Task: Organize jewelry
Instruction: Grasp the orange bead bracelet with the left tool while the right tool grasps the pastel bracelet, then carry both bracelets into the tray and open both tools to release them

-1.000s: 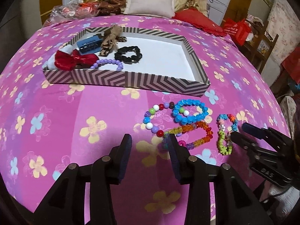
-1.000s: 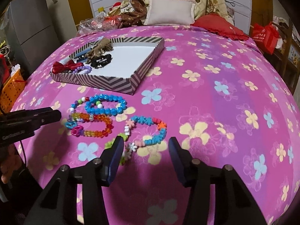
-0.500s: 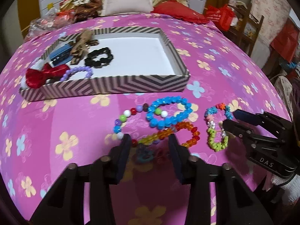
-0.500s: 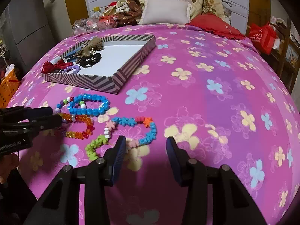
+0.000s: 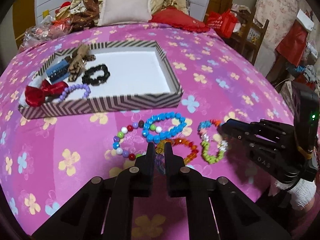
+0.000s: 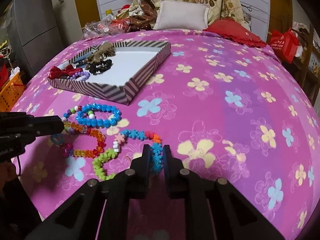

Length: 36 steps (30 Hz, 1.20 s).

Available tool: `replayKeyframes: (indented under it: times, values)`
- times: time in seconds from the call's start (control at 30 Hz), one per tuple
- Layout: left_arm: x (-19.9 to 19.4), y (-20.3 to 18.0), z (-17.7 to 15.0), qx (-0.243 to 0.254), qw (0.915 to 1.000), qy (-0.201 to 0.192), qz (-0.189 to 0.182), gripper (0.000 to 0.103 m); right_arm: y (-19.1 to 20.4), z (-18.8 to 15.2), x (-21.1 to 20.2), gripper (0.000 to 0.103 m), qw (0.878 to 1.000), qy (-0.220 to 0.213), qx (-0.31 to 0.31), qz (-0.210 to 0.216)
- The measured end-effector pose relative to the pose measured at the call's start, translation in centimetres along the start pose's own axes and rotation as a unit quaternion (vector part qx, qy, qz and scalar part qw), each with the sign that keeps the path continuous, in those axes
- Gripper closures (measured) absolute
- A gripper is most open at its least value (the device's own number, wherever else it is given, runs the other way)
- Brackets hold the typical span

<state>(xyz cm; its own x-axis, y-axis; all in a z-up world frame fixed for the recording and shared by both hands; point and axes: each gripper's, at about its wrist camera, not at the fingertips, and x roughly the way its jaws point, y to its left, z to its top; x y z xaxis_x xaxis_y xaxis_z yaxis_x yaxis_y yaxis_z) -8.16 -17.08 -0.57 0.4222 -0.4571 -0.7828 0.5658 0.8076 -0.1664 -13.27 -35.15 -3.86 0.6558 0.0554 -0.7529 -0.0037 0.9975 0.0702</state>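
Several bead bracelets lie on the pink flowered bedspread in front of a striped tray [image 5: 128,102]. My left gripper [image 5: 159,147] is shut on the orange rainbow crystal bracelet [image 5: 187,146], next to the big blue bracelet [image 5: 166,127] and a mixed round-bead bracelet [image 5: 122,140]. My right gripper [image 6: 156,152] is shut on the blue stretch of the flower-bead bracelet [image 6: 140,135], whose green part [image 6: 102,161] lies to the left. The tray [image 6: 112,94] holds a red bow [image 5: 43,92], a purple bracelet [image 5: 77,90], a black scrunchie [image 5: 96,76] and a brown bow [image 5: 79,63].
The tray's right half shows bare white floor [image 5: 136,74]. Pillows [image 5: 126,8] and clutter lie at the bed's head. A red bag [image 6: 284,42] and wooden furniture stand to the right; an orange basket [image 6: 10,92] stands to the left of the bed.
Both grippers moved forward and down onto the bracelets and closed: the left on the orange crystal bracelet, the right on the flower-bead bracelet. Both were open before.
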Motion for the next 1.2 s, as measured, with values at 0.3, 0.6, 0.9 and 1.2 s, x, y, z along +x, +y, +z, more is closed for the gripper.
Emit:
replayKeyframes:
  times: [0.3, 0.6, 0.9, 1.2]
  values:
    - [-3.7, 1.1, 2.4, -0.009, 0.9990, -0.042, 0.017, 0.093, 1.1, 3.3, -3.7, 0.091, 0.999, -0.039, -0.025, 0.013]
    - [-6.3, 4.5, 6.0, -0.035, 0.9949, -0.078, 0.055, 0.093, 2.5, 8.5, -5.8, 0.091, 0.995, -0.076, -0.066, 0.016]
    - [-4.5, 5.7, 9.1, -0.047, 0.9928, -0.080, 0.076, 0.093, 4.7, 14.5, -3.8, 0.091, 0.992, -0.080, -0.093, 0.034]
    - [1.2, 9.0, 10.0, -0.121, 0.9894, -0.045, 0.067, 0.093, 7.0, 18.6, 4.5, 0.091, 0.993, -0.022, -0.098, 0.063]
